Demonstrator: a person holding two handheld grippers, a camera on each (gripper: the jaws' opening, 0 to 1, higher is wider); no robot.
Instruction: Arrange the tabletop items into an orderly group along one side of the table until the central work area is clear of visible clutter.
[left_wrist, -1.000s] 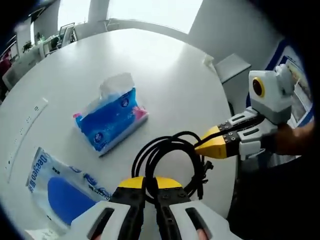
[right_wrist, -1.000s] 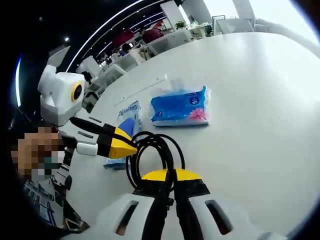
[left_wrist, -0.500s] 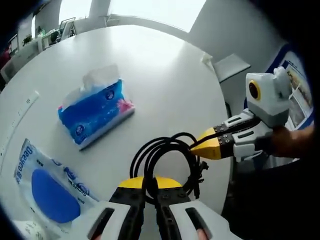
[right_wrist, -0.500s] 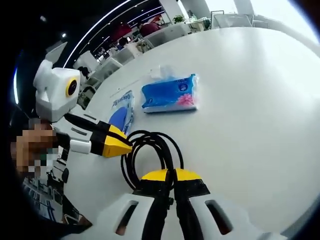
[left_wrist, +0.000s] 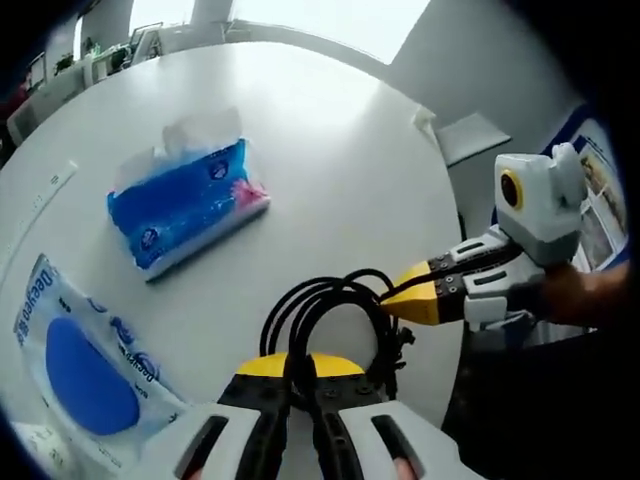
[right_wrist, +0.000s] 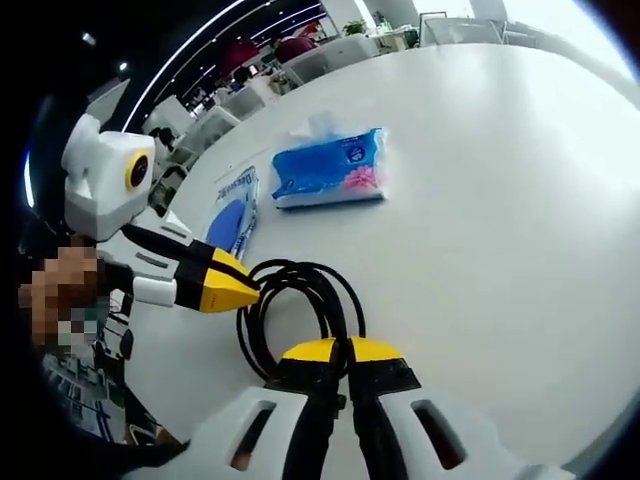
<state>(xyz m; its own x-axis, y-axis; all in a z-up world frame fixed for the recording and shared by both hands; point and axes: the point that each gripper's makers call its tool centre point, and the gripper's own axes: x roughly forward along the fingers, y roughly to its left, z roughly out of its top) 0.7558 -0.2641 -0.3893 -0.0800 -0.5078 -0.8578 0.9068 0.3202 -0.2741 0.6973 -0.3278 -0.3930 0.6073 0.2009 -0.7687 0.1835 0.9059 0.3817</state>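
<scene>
A coil of black cable (left_wrist: 305, 296) hangs just over the near part of the round white table (left_wrist: 330, 150), held from two sides. My left gripper (left_wrist: 300, 358) is shut on its near loops. My right gripper (left_wrist: 392, 300) comes in from the right, shut on the coil's far side. In the right gripper view the same cable (right_wrist: 322, 285) sits in my right gripper (right_wrist: 342, 348), with the left gripper (right_wrist: 248, 293) pinching it from the left. A blue tissue pack (left_wrist: 185, 205) (right_wrist: 330, 168) lies further in on the table.
A flat blue-and-clear wipes packet (left_wrist: 80, 365) (right_wrist: 232, 215) lies near the table's edge by the left gripper. A thin white strip (left_wrist: 40, 200) lies beyond it. A grey chair (left_wrist: 475, 135) stands past the far edge. A person's hand (left_wrist: 590, 295) holds the right gripper.
Both grippers stay shut on the cable coil. Both cameras have shifted, so the tissue pack and wipes packet now sit further left in both views.
</scene>
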